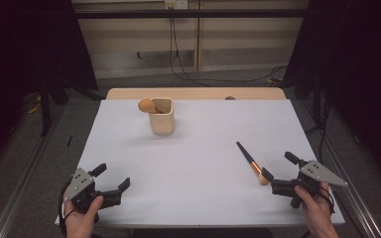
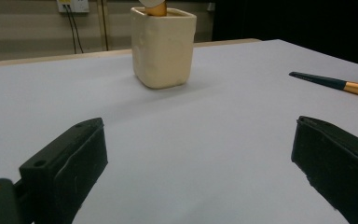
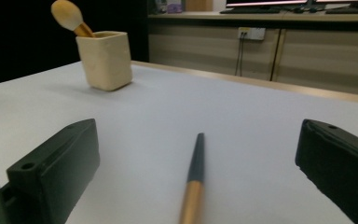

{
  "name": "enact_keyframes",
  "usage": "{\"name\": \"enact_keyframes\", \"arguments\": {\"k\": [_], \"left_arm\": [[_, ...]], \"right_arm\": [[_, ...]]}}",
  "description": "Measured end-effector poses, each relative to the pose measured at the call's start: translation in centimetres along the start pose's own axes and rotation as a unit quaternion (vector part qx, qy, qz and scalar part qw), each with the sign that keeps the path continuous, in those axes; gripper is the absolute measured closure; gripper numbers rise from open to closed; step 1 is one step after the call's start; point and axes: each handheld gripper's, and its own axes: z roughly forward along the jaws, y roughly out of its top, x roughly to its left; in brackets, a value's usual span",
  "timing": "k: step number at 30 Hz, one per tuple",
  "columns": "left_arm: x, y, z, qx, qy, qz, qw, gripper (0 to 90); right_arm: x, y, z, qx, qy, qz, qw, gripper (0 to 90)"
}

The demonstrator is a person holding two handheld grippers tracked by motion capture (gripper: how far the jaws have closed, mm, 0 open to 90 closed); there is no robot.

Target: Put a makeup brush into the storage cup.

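Right claw point(image 1: 274, 174), spread, is straddling the loose brush point(image 1: 251, 162) for pickup; left claw point(image 1: 113, 177) is idling spread beside the cup point(image 1: 161, 117).

- You're standing in a lab-style recording room, not a home: black curtains point(image 1: 25, 44) hang down both sides and box your table in.
- Your table point(image 1: 198, 148) wears a plain white cover over a wooden top, like a staged test bench.
- Metal rails point(image 1: 25, 193) run along the grey floor on either side of you.
- Ahead, there's a wall socket point(image 1: 176, 4) with black cables point(image 1: 178, 59) dropping and trailing over the floor.
- Your right gripper view catches a long counter at the back with monitors point(image 3: 279, 3) along it, so desks and computers share this room.
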Motion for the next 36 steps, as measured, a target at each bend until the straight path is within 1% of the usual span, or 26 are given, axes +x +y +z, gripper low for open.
{"name": "enact_keyframes", "arguments": {"k": [2,4,7,9,10,12,15,17,19,21,24,25,27,31,33,34,36], "left_arm": [[0.0,-0.1,0.0,0.002,-0.001,-0.003,1.0,3.7],[-0.1,-0.1,-0.1,0.003,0.0,-0.003,1.0,3.6],[-0.1,-0.1,-0.2,0.002,0.002,0.0,1.0,3.6],[-0.1,0.0,-0.1,0.002,0.002,-0.002,1.0,3.7],[-0.1,0.0,-0.1,0.0,0.004,-0.002,1.0,3.6],[0.0,0.0,-0.1,0.001,0.006,-0.002,1.0,3.7],[0.1,0.0,-0.1,0.0,0.009,-0.005,0.9999,3.7],[0.3,0.1,-0.1,-0.001,0.012,-0.003,0.9999,3.7],[0.4,0.1,-0.2,-0.001,0.012,-0.004,0.9999,3.6],[0.4,0.1,-0.2,-0.002,0.012,-0.005,0.9999,3.6],[0.5,0.2,-0.2,-0.006,0.013,-0.005,0.9999,3.6],[0.6,0.2,-0.2,-0.006,0.014,-0.005,0.9999,3.6],[0.7,0.2,-0.2,-0.007,0.017,-0.006,0.9998,3.6],[0.6,0.2,-0.2,-0.006,0.016,-0.006,0.9998,3.6],[0.6,0.2,-0.2,-0.005,0.015,-0.003,0.9999,3.6],[0.5,0.2,-0.3,-0.005,0.014,-0.002,0.9999,3.6],[0.3,0.2,-0.2,-0.001,0.012,-0.003,0.9999,3.6]], "right_arm": [[-0.3,0.4,0.3,-0.002,0.001,0.0,1.0,0.0],[-0.6,0.8,0.6,-0.004,-0.003,0.001,1.0,0.0],[-1.0,1.1,1.3,-0.002,-0.002,0.001,1.0,0.0],[-1.2,1.1,1.7,0.003,-0.004,-0.002,1.0,0.0],[-1.3,1.2,2.0,0.007,-0.008,0.0,0.9999,0.1],[-1.5,1.2,2.4,0.015,-0.008,0.005,0.9998,0.4],[-1.8,1.3,3.0,0.02,-0.009,0.003,0.9998,0.7],[-1.9,1.7,3.6,0.019,-0.005,0.016,0.9997,2.3],[-1.7,2.0,4.0,0.016,0.0,0.01,0.9998,1.8],[-1.6,2.5,4.5,0.025,0.003,0.0,0.9997,1.9],[-1.6,3.2,5.0,0.027,0.007,0.001,0.9996,1.1],[-1.5,3.4,5.1,0.03,0.007,-0.001,0.9995,1.0],[-1.6,4.0,5.4,0.046,0.011,0.001,0.9989,0.5],[-1.7,4.7,5.9,0.058,0.014,0.003,0.9982,1.0],[-1.8,4.9,6.2,0.066,0.017,0.002,0.9977,1.1],[-1.8,4.9,6.3,0.071,0.016,0.004,0.9973,1.7],[-2.0,4.8,6.6,0.095,0.015,0.008,0.9954,3.1]]}}
